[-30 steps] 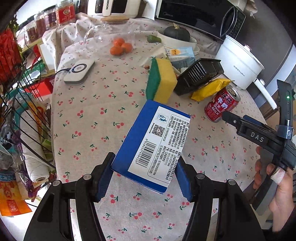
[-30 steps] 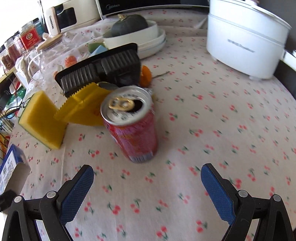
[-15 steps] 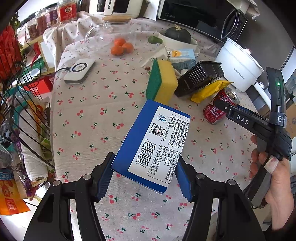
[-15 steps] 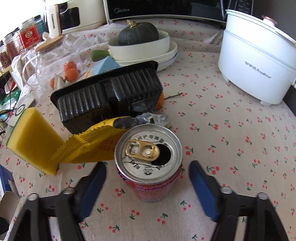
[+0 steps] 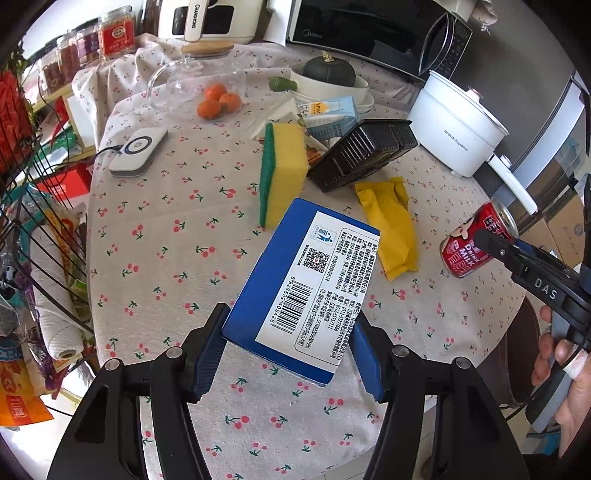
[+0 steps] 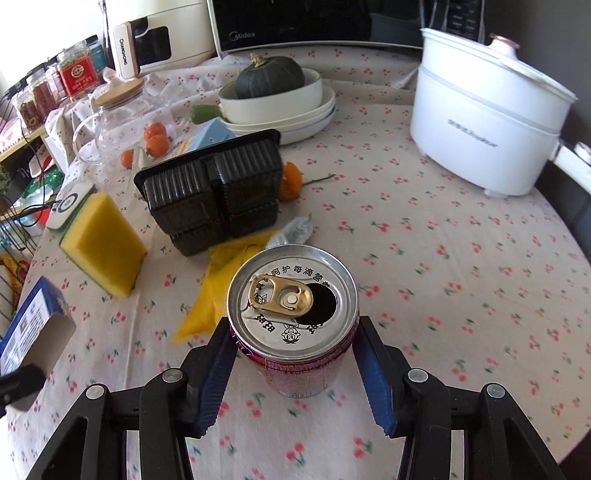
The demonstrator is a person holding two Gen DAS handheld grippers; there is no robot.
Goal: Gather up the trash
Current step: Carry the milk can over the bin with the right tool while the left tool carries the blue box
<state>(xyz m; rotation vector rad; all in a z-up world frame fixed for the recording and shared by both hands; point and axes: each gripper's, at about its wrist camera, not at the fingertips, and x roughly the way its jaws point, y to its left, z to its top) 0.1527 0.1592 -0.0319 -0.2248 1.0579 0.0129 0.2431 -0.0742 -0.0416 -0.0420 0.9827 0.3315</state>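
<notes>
Right wrist view: jaws, spread a second ago, are closing on the red can (image 6: 295, 332), now lifted

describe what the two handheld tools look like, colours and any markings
Both tools, left and right, are matte black plastic with silver rivets and ribbed blue finger pads. The right tool's side reads "DAS" in white. A white wrap shows on one finger of the hand.

The black microwave oven (image 6: 314, 26) said "Midea". The cream kitchen machine (image 6: 127, 50) said "CHANGHONG". The red drink can (image 5: 476, 245) said "DRINK MILK". The black right claw (image 5: 495, 247) said "DAS". The blue cardboard box (image 5: 303, 284) had a white label with a barcode reading 6928532409426.
</notes>
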